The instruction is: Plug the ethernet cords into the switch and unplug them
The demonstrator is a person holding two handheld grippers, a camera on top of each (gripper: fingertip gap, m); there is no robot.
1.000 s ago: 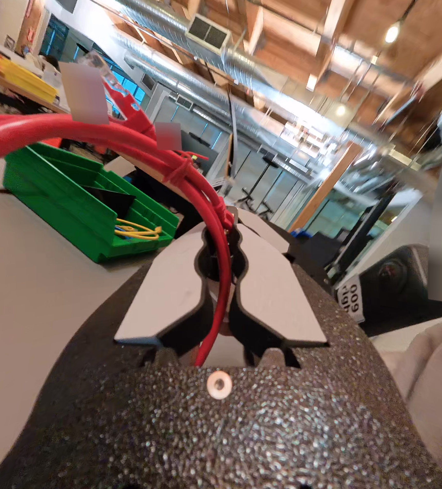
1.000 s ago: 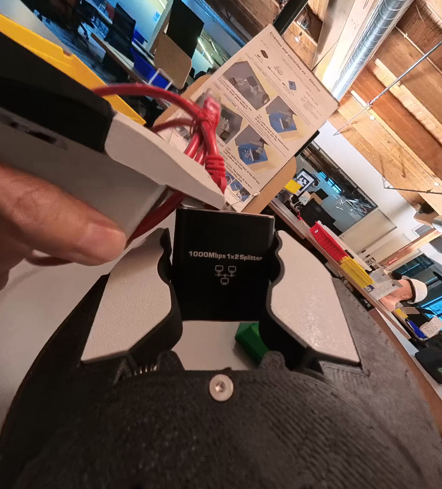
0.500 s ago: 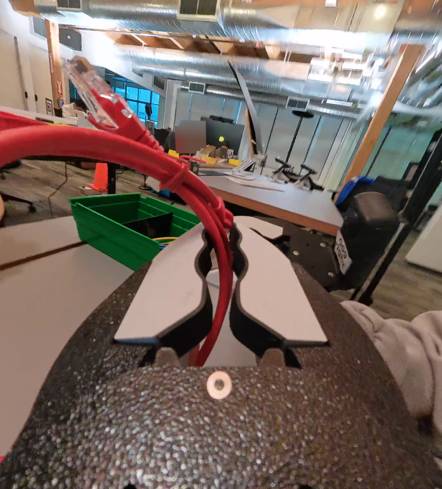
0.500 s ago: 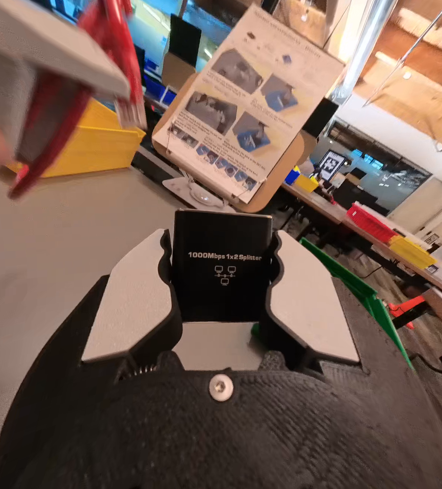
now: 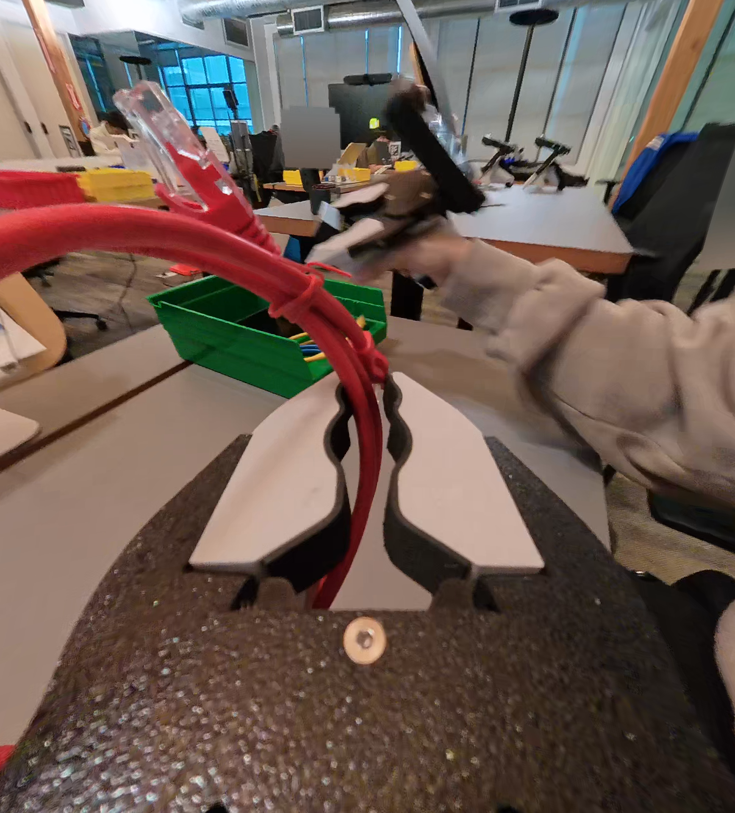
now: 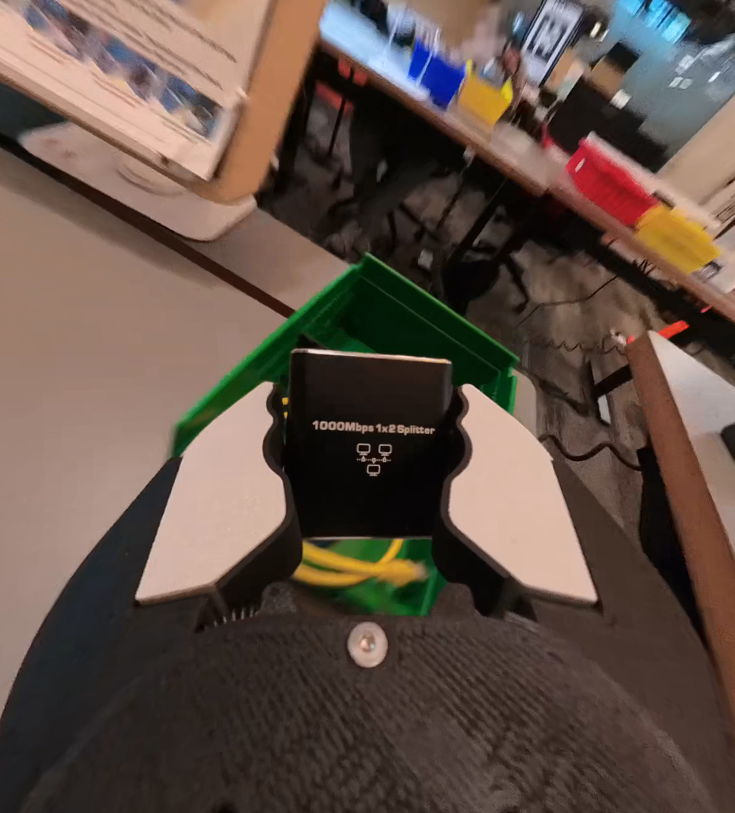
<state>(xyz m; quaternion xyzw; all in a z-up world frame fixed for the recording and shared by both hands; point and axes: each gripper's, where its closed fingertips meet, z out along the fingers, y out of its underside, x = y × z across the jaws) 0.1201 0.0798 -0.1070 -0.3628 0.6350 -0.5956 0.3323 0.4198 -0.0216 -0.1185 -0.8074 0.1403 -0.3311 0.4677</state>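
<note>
My left gripper [image 5: 363, 389] is shut on a bundled red ethernet cord [image 5: 359, 444], which arcs up and to the left. Its clear plug [image 5: 161, 136] with a red boot points up, free in the air. My right gripper [image 6: 367, 396] is shut on the black switch [image 6: 370, 479], held by its sides above a green bin [image 6: 268, 360]. The left wrist view shows the right gripper [image 5: 348, 228] farther off, in a hand with a grey sleeve [image 5: 621, 387], above the green bin [image 5: 233, 338]. Cord and switch are apart.
The green bin holds yellow cords [image 6: 348, 569] and stands on the grey table [image 5: 70, 550] near its far edge. A picture board on a stand [image 6: 106, 75] sits at the table's back left. Another table edge [image 6: 687, 484] runs along the right. The grippers' ends are close to 30 centimeters from one another.
The grippers have moved apart. The right gripper has swung down with the switch over the green bin. The left gripper has tilted down from the ceiling to level, still holding the red cord.
</note>
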